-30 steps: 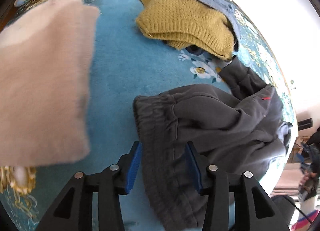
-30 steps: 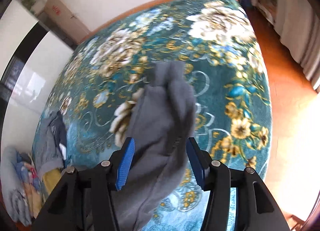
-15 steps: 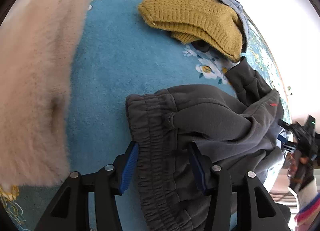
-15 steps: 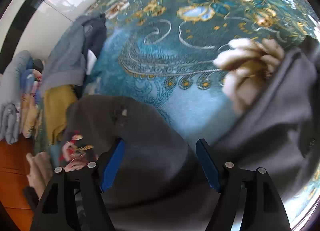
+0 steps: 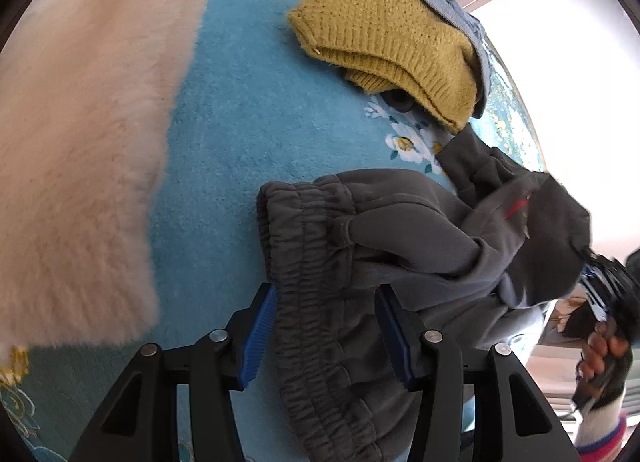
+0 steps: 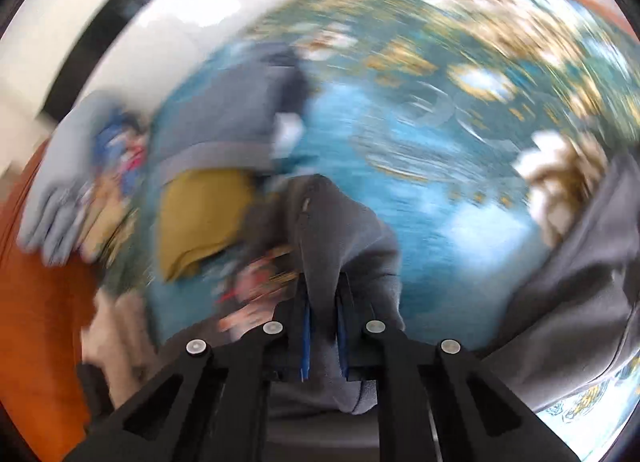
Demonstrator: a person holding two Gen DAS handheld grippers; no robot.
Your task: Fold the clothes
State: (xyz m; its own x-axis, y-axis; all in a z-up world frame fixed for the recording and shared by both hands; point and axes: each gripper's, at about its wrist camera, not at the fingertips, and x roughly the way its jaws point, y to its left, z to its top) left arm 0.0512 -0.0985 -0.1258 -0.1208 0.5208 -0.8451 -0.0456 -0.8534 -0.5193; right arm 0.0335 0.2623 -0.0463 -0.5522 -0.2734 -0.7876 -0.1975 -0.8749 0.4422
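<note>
Two tongs (image 5: 326, 332), four garments (image 5: 384, 238)

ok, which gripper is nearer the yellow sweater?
Hard to call. Left gripper sits open over the grey pants' waistband, yellow sweater beyond. Right gripper is shut on the pants, sweater ahead-left.

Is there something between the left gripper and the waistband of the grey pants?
Nothing visible. The open left gripper hangs right over the elastic waistband of the grey pants, a finger on each side. The beige fleece lies off to the left, clear.
</note>
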